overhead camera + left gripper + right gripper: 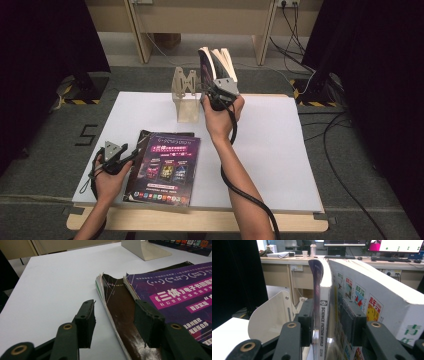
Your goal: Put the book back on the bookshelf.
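Observation:
A metal bookend stands at the back of the white table sheet. Beside it several books stand upright. My right gripper reaches them from the near side. In the right gripper view the gripper is open around a thin purple magazine; a gap shows beside its right pad. A thick white book leans just right of it. My left gripper is open and low at the left edge of a purple magazine. In the left gripper view the gripper straddles the edge of a dark magazine beneath.
The purple magazine lies flat on the dark one near the front left. The bookend's curved wall stands left of the upright magazine. Bare white sheet stretches to the right. Cables trail on the floor at the right.

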`<move>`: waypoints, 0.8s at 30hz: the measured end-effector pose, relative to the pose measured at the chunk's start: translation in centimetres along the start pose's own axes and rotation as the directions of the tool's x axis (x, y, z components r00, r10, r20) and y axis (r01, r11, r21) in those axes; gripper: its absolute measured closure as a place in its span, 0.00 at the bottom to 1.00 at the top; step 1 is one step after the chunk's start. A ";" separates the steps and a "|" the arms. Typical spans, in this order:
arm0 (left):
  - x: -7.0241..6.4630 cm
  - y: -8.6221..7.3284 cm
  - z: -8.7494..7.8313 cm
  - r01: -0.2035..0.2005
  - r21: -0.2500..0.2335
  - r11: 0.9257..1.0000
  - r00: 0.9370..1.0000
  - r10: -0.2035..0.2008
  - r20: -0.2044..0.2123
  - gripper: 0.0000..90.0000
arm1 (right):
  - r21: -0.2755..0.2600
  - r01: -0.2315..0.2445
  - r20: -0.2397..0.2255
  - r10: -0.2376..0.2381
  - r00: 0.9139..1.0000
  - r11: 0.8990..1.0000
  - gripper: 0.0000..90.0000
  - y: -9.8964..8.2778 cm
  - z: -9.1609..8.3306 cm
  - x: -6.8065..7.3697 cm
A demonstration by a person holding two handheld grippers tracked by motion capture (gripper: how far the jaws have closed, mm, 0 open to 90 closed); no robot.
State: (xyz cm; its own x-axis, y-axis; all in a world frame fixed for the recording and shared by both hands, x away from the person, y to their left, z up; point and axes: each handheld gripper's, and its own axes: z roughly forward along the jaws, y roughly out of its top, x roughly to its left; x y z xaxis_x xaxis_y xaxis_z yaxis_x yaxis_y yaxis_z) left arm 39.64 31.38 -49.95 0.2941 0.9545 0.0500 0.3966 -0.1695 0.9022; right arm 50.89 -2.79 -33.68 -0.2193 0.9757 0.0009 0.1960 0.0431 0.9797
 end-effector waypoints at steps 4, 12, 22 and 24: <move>0.0 0.0 0.0 0.000 -0.001 1.000 1.000 0.000 0.000 0.57 | -0.005 -0.002 -0.011 0.002 1.000 1.000 0.69 -0.1 -0.4 -0.1; -0.1 0.0 0.0 0.000 -0.003 1.000 1.000 0.000 -0.001 0.57 | 0.011 -0.003 -0.037 0.004 0.999 1.000 0.67 -0.3 -1.1 -0.3; 0.0 0.0 0.0 0.000 0.003 1.000 1.000 0.000 0.001 0.57 | 0.033 -0.010 -0.075 0.013 0.997 0.999 0.63 -0.9 -1.7 -0.5; 0.0 0.0 0.0 0.002 0.001 1.000 1.000 -0.002 0.003 0.57 | 0.040 -0.011 -0.077 0.014 0.997 0.999 0.63 -1.0 -1.9 -0.5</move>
State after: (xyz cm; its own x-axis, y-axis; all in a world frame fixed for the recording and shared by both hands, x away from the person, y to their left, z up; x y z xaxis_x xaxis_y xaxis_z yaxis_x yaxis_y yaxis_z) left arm 39.67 31.41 -49.96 0.2962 0.9540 0.0464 0.3982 -0.1675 0.9019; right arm 48.99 -3.74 -34.31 -0.2893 0.9568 0.0303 0.2361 0.0406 0.9709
